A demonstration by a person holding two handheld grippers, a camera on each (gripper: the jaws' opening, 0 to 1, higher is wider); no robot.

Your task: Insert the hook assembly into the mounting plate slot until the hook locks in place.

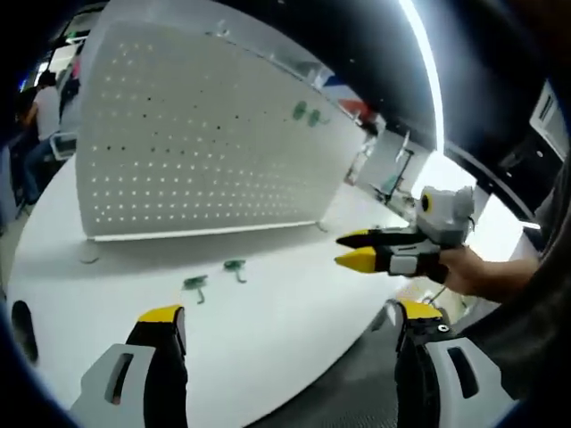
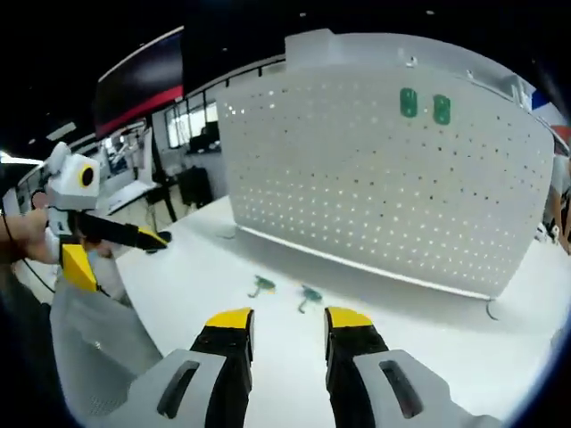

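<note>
A white perforated mounting plate (image 1: pixel 205 143) (image 2: pixel 393 169) stands upright on a white round-edged table (image 1: pixel 268 330) (image 2: pixel 500 357). Two green hooks (image 1: pixel 306 113) (image 2: pixel 424 105) are already mounted side by side near the plate's upper edge. Two further green hook assemblies (image 1: pixel 214 278) (image 2: pixel 284 291) lie loose on the table just in front of the plate's base, near each other but apart.

In the left gripper view, the left gripper (image 1: pixel 290 323) hangs above the table with its yellow-tipped jaws spread wide, holding nothing; the right gripper (image 1: pixel 359 250), held by a hand (image 1: pixel 473 267), enters from the right, jaws nearly together and empty.

In the right gripper view, the right gripper (image 2: pixel 287 321) points at the loose hooks, a narrow gap between its jaws. The left gripper (image 2: pixel 107 245) appears at left, jaws parted.
</note>
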